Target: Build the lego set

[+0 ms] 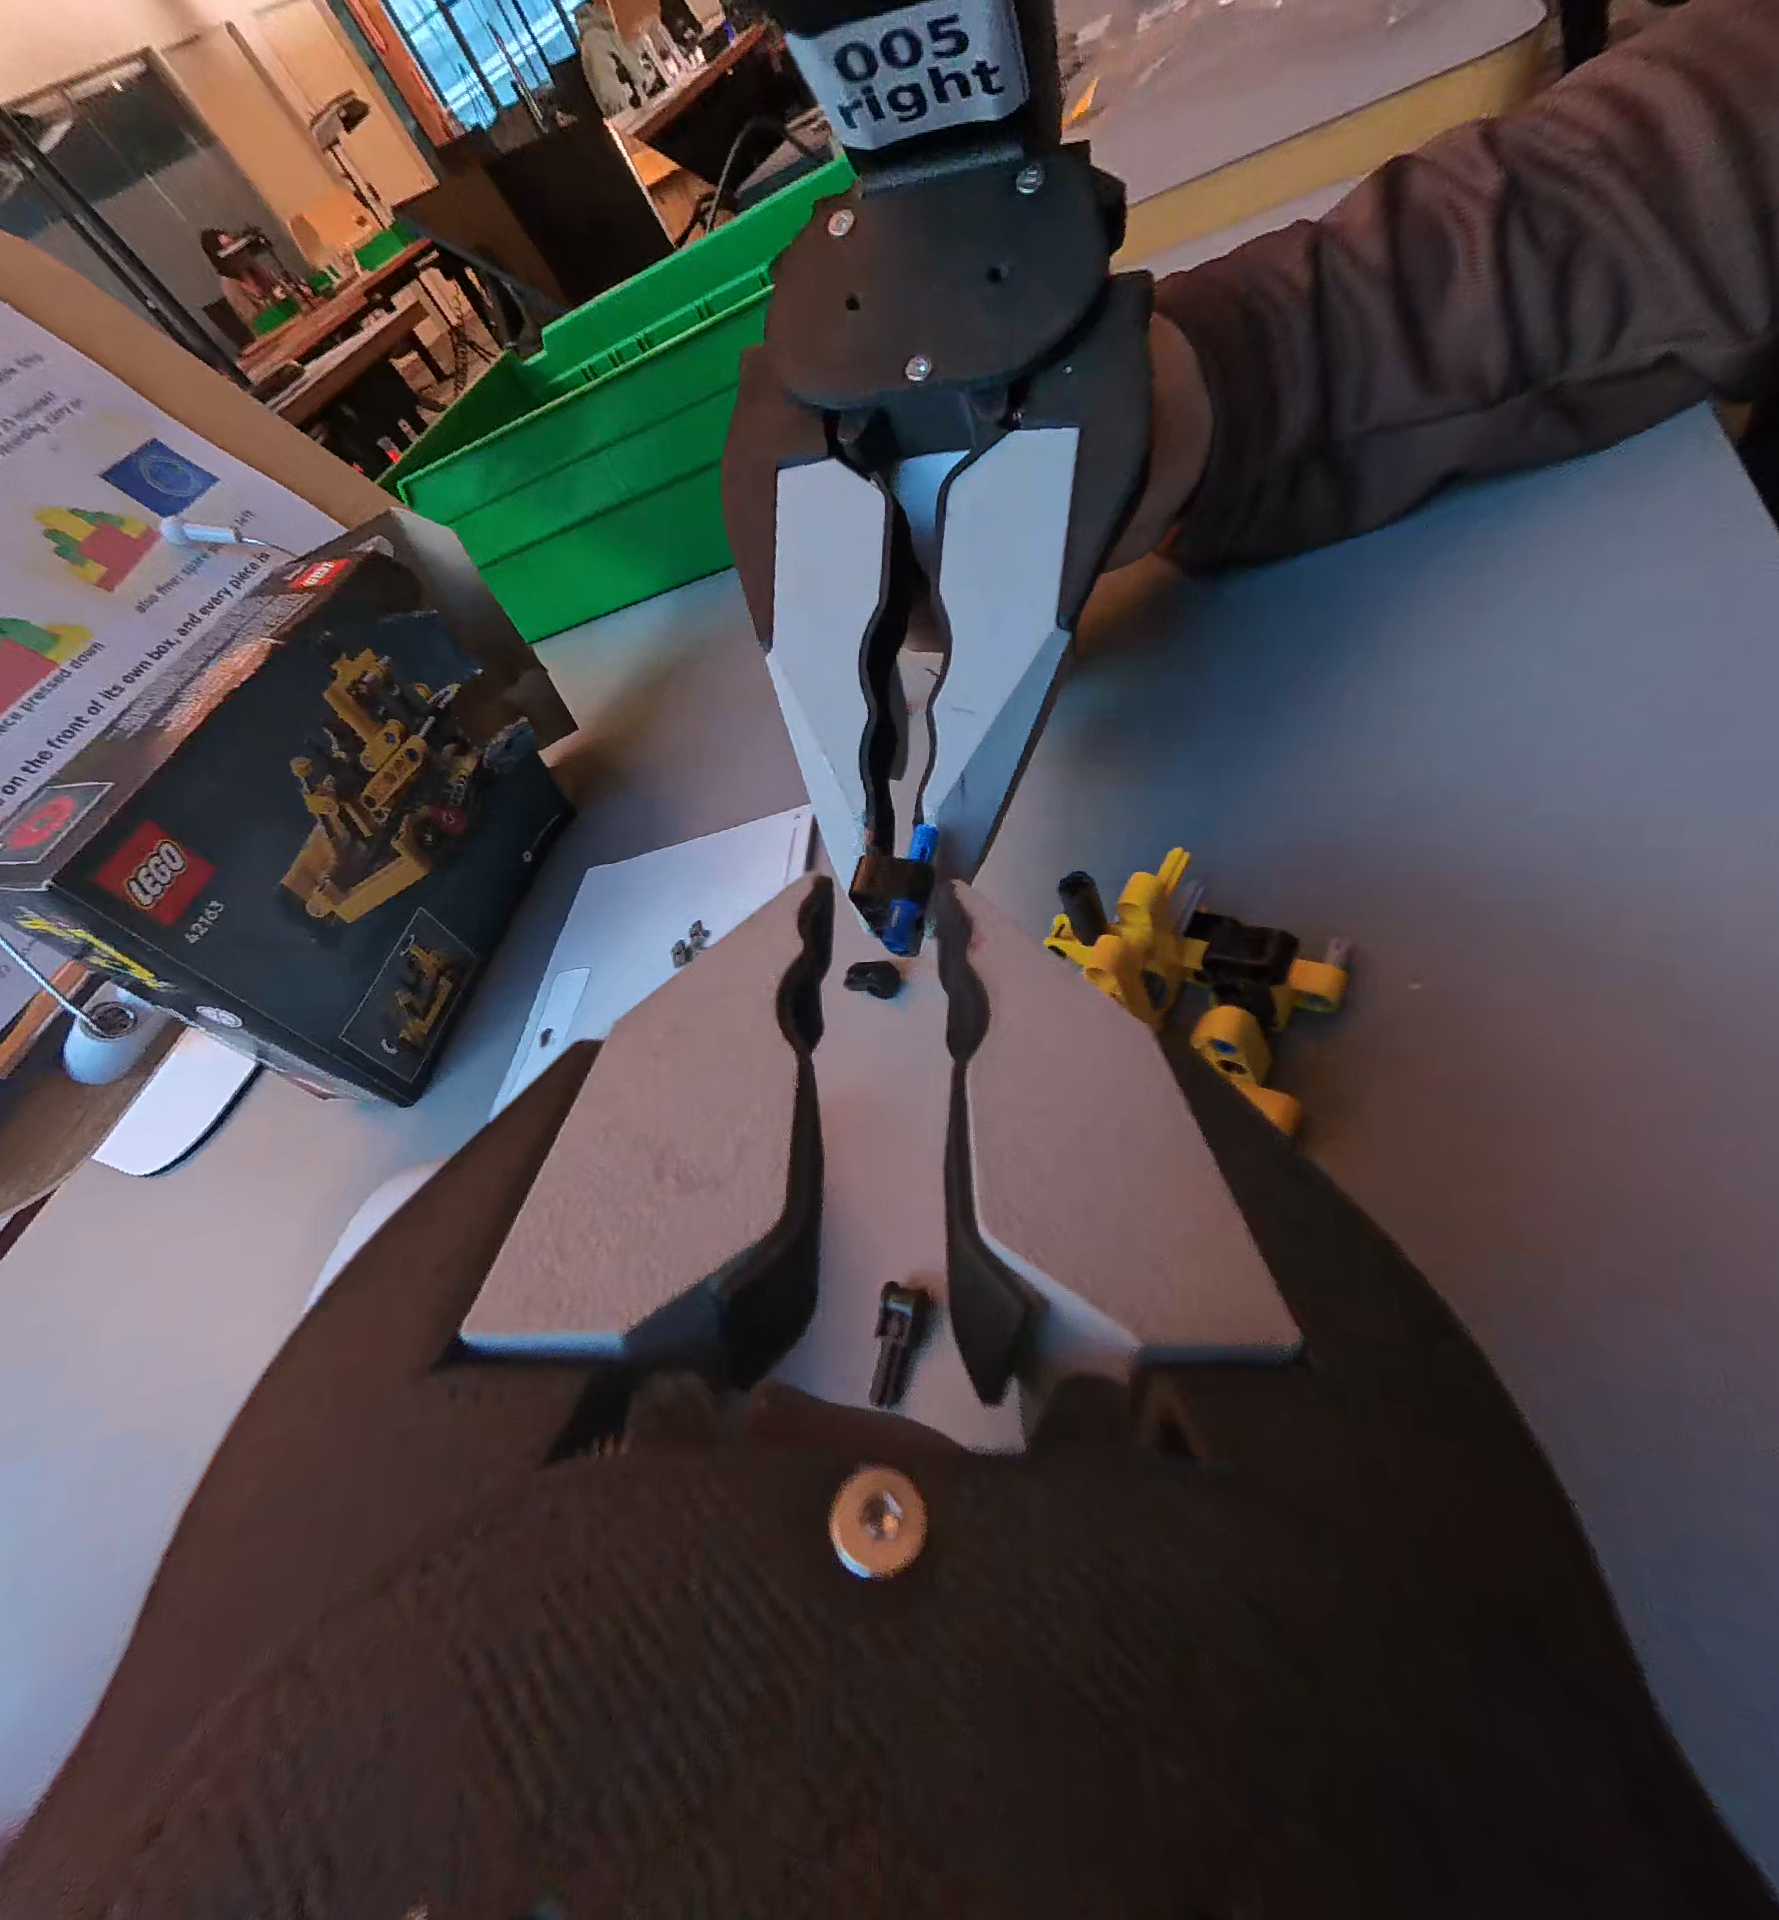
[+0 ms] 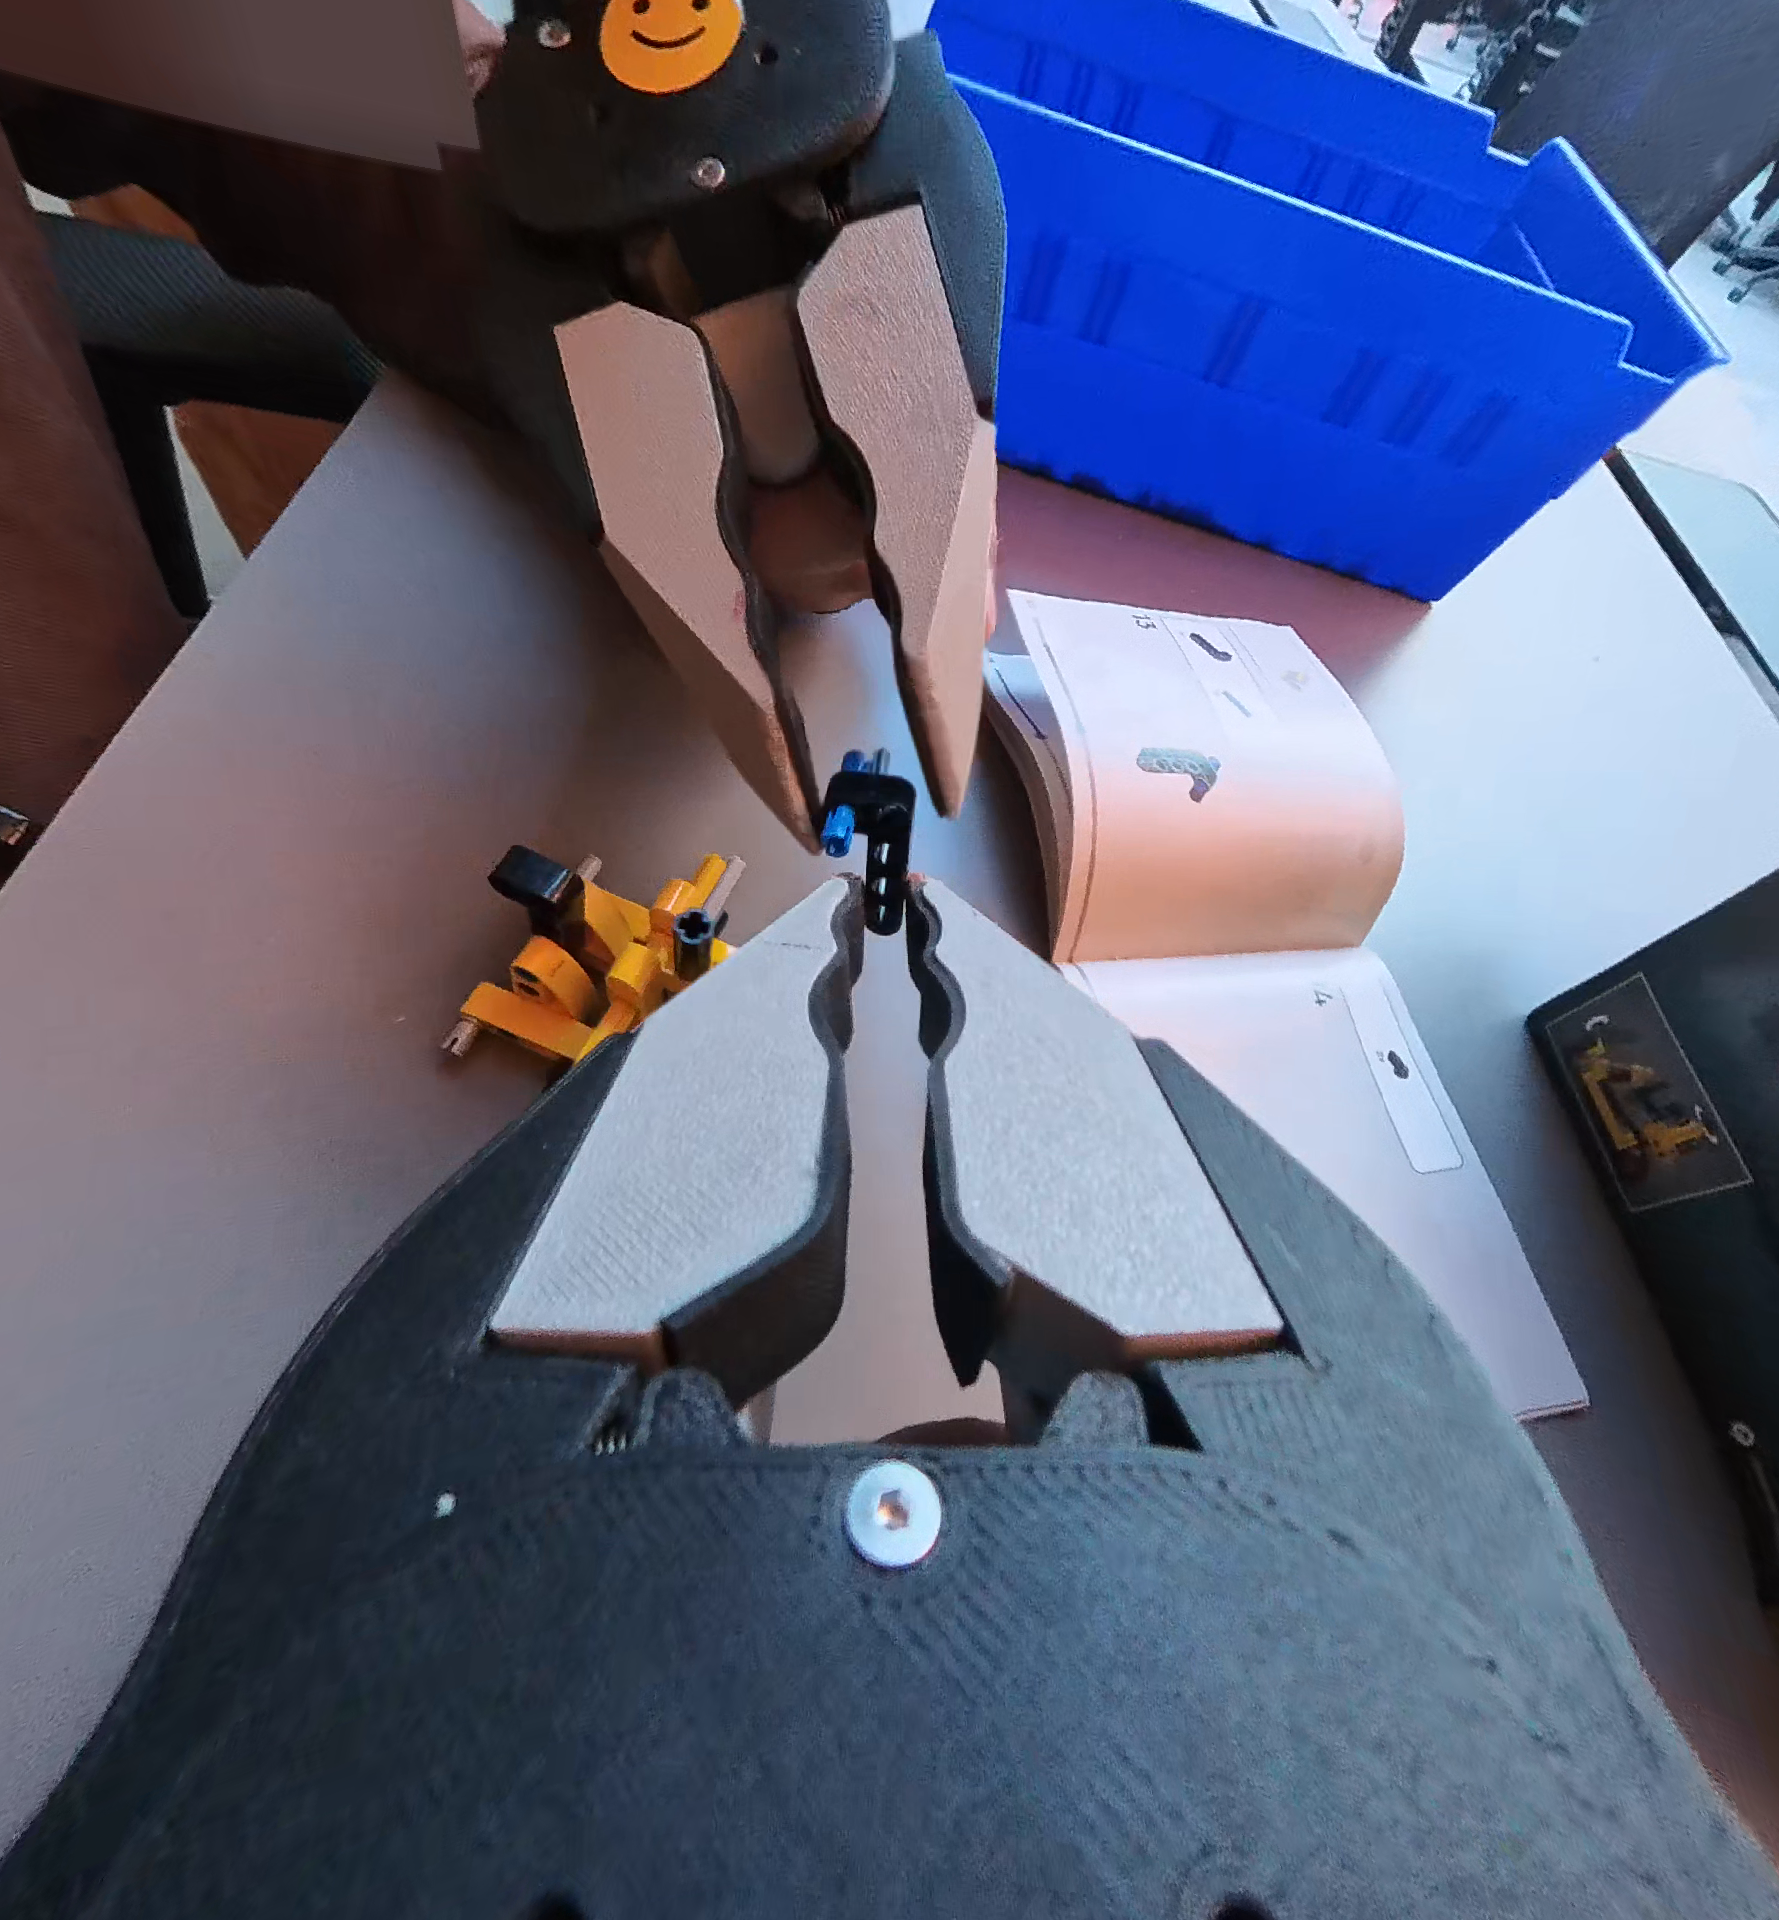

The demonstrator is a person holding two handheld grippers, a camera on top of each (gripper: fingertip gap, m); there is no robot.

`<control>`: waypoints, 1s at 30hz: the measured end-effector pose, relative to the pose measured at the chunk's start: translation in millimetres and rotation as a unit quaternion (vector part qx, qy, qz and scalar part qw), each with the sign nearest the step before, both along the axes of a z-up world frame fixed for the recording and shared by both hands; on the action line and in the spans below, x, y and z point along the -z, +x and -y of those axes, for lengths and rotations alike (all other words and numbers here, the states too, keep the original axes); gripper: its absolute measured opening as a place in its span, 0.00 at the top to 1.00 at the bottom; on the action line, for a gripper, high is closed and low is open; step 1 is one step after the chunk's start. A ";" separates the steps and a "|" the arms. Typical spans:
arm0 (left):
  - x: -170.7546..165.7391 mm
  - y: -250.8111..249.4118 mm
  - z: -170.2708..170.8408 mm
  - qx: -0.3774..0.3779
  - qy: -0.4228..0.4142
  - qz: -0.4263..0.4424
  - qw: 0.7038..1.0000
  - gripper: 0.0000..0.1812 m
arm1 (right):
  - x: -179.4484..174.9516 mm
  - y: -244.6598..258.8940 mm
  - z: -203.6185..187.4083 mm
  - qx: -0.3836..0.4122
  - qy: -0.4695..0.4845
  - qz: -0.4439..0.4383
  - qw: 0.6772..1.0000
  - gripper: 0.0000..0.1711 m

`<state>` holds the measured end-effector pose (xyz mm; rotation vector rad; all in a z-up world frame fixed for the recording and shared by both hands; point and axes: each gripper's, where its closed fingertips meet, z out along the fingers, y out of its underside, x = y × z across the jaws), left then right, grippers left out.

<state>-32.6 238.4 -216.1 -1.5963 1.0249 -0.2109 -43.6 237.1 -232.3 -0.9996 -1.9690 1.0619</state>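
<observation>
Between the fingers of the left hand-held gripper [image 1: 880,914], close to its body, a small black pin [image 1: 897,1340] lies loose on the pale surface [image 1: 1487,831], and a smaller black piece [image 1: 872,977] lies further forward near its tips. This left hand-held gripper is released; its fingers stand apart and hold nothing. Facing it tip to tip, the right hand-held gripper [image 2: 880,894] is clenched on a black angled beam [image 2: 883,842] that carries blue pins [image 2: 836,826]. The beam is raised above the surface, in the gap between the two pairs of tips. In the right wrist view its long axis runs forward from the right tips toward the left hand-held gripper, and the short arm with the blue pins is at the far end, turned to the left. Left of the right hand-held gripper, near but apart, the yellow and black assembly [image 2: 594,961] rests on the surface; on the right the open instruction booklet [image 2: 1228,810] and the set's box [image 2: 1695,1195] lie. I think the risk is in the hold: only the end of the thin beam seems pinched, so a push on the pins could turn it or make it slip out. The loose black pin under the left hand-held gripper could also be knocked away.
</observation>
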 end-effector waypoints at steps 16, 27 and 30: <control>-3.5 14.5 18.3 0.068 -0.039 0.048 0.996 0.92 | -8.1 7.2 18.7 -0.050 -0.004 -0.022 0.998 0.97; -8.1 14.5 17.6 0.068 -0.041 0.069 0.994 0.93 | -11.2 8.2 19.0 -0.049 -0.001 -0.030 0.998 0.98; -8.0 15.3 18.0 0.070 -0.046 0.074 0.994 0.93 | -10.7 8.5 19.5 -0.051 -0.004 -0.028 0.998 0.97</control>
